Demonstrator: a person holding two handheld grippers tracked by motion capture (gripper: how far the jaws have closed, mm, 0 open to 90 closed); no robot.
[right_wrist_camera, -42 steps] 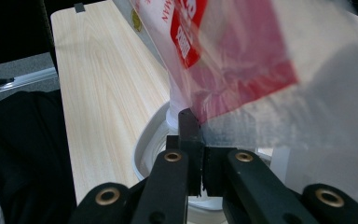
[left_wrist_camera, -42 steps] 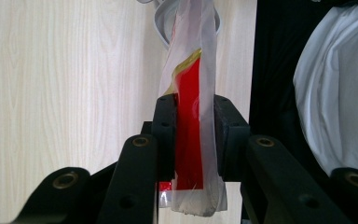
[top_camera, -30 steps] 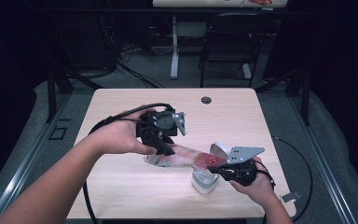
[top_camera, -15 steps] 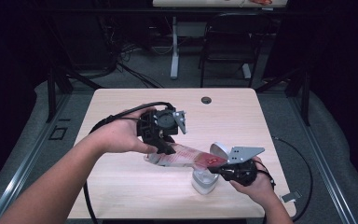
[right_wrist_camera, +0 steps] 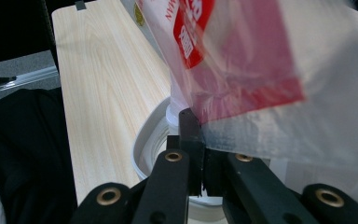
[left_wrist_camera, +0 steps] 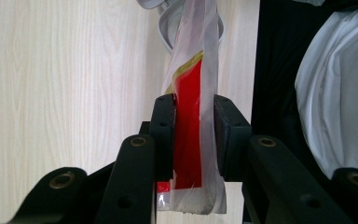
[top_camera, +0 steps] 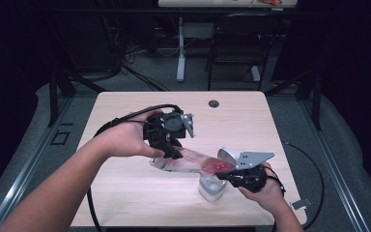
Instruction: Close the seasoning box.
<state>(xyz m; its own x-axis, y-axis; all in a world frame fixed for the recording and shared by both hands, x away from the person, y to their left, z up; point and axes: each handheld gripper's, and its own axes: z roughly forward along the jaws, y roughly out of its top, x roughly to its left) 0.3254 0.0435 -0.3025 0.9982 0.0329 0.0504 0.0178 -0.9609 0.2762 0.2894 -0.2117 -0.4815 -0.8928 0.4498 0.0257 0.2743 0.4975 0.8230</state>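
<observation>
Practically nothing has shifted: my left gripper (top_camera: 170, 147) and right gripper (top_camera: 224, 175) both stay clamped on the plastic bag (top_camera: 193, 162), stretched over the white container (top_camera: 210, 187).

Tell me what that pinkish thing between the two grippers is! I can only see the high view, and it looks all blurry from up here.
Observer: It is a clear plastic bag with a red panel. The left gripper view shows a gold edge along the top of that panel.
Operator: Is the left gripper really squeezing it?
Observer: Yes. The left gripper has one black pad on each side of the bag, pressing on it.
Operator: And the other one?
Observer: The right gripper pinches the bag's clear edge, with its jaws almost together.
</observation>
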